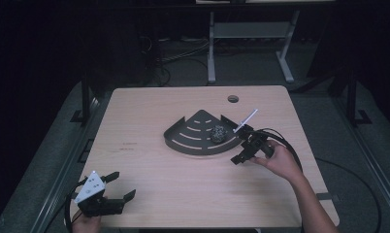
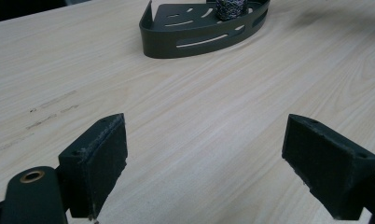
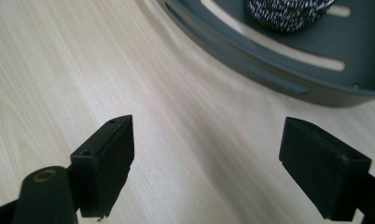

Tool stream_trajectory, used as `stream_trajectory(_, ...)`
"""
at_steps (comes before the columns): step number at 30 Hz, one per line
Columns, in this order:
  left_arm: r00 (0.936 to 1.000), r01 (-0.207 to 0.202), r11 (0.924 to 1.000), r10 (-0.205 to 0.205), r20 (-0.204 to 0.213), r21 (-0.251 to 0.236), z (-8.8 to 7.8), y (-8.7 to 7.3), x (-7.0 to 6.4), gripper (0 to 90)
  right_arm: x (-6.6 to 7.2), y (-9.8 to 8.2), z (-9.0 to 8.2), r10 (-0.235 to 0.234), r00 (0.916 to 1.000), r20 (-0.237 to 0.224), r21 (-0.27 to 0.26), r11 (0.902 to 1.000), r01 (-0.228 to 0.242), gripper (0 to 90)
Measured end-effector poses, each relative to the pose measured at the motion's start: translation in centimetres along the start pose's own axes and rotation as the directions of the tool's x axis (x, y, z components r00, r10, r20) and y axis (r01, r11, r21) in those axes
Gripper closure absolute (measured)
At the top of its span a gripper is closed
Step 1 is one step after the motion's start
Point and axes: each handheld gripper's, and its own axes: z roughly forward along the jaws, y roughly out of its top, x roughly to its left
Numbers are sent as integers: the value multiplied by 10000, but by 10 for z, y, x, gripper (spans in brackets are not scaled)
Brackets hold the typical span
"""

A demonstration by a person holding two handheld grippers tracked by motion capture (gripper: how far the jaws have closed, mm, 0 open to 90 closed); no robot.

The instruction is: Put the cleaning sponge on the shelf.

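Left tool: at the near left corner of the tabletop, held in a hand. Jaws spread wide, nothing between them. Well apart from everything else. Looks to be waiting, not working.

Left tool pads: black, flat, with bare wood between them in the left gripper view.

Right tool: held in a hand at the right side of the tabletop, just beside the curved front of the tray. Jaws wide, holding nothing. Tips point down at bare wood, just outside the rim.

Right tool pads: far apart in the right gripper view, tray wall just ahead of them.

Corner tray: dark grey, fan shaped, low wall, long slots in the floor. Sits flat near the middle of the tabletop.

Speckled ball: small, black with white flecks, maybe yarn or cord. Rests inside the tray, close to the right end, beside the curved wall. Seen from above in the right gripper view.

White stick: thin, slanted, just past the tray's right corner. Cannot tell what it belongs to.

Step in hand: most likely reaching for the ball, or else just letting go of it. Cannot tell which.

Next move, as a guess: lift the right tool over the low wall, bring the wide jaws down on both sides of the ball, then squeeze gently. Soft ball, so no hard pinch needed. Watch for bumping the rim and sliding the tray.
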Motion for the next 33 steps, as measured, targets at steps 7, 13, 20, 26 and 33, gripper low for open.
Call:
stream_trajectory(7,10000,10,10000,-10,-1,21,0,0,0,133,6,-7,0,-162,9999,-38,-200,9997,161,176)
stream_trajectory(13,10000,9,10000,-9,-5,31,0,0,0,133,12,-11,0,-270,9996,-42,-177,9995,269,176)
stream_trajectory(20,10000,32,10000,-32,-22,41,0,0,0,133,18,-17,3,-380,9993,-29,-134,9992,380,176)
stream_trajectory(26,10000,-2,10000,2,-12,66,0,0,0,133,21,-25,5,-418,9991,15,-132,9990,419,176)
stream_trajectory(33,10000,-25,9999,25,2,100,1,0,-1,133,22,-36,7,-272,9996,-27,-118,9996,272,176)
